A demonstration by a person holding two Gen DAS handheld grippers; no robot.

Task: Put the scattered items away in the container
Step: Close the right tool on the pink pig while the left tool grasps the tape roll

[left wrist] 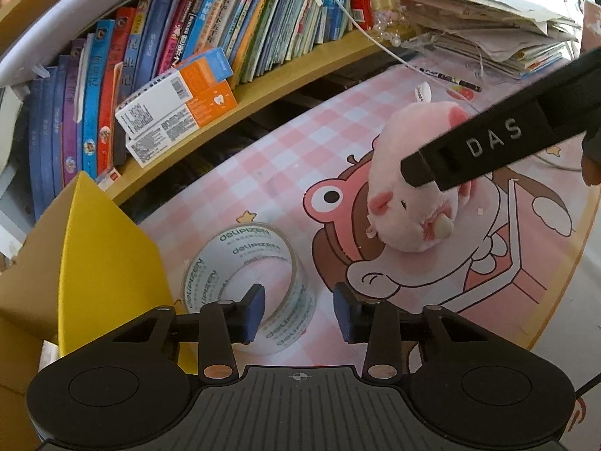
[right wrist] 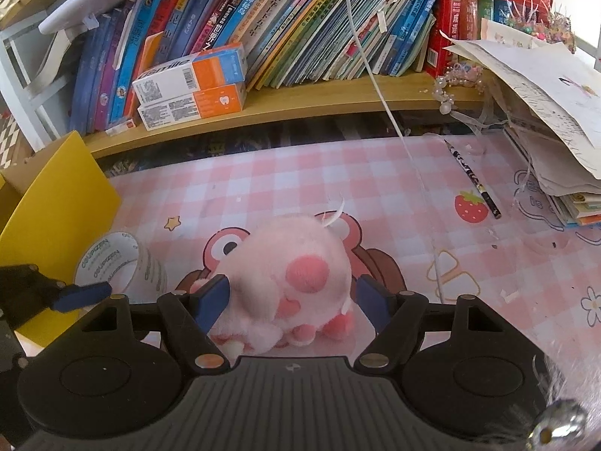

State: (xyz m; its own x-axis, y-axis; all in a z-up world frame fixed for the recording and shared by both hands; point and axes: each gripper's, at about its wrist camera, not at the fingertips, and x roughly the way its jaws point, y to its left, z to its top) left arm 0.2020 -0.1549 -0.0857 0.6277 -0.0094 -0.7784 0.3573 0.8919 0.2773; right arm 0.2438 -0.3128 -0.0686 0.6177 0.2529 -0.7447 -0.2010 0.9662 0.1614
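The fluffy pink plush toy [right wrist: 293, 285] is soft, matt pile cloth with darker pink felt-like patches. The clear roll of packing tape [left wrist: 249, 285] is glossy transparent plastic film printed with green lettering. The yellow cardboard box [left wrist: 101, 255] has a smooth, matt face and a raw brown inner side. The pink checked desk mat [right wrist: 285, 188] looks smooth with a faint sheen. The right gripper [right wrist: 291, 300] and left gripper [left wrist: 298, 310] are matt black plastic with ribbed bases, blue rubbery pads [right wrist: 214, 298] and coppery metal screw heads. The wooden shelf [right wrist: 300, 105] is smooth pale laminate under glossy-spined books [right wrist: 300, 22].
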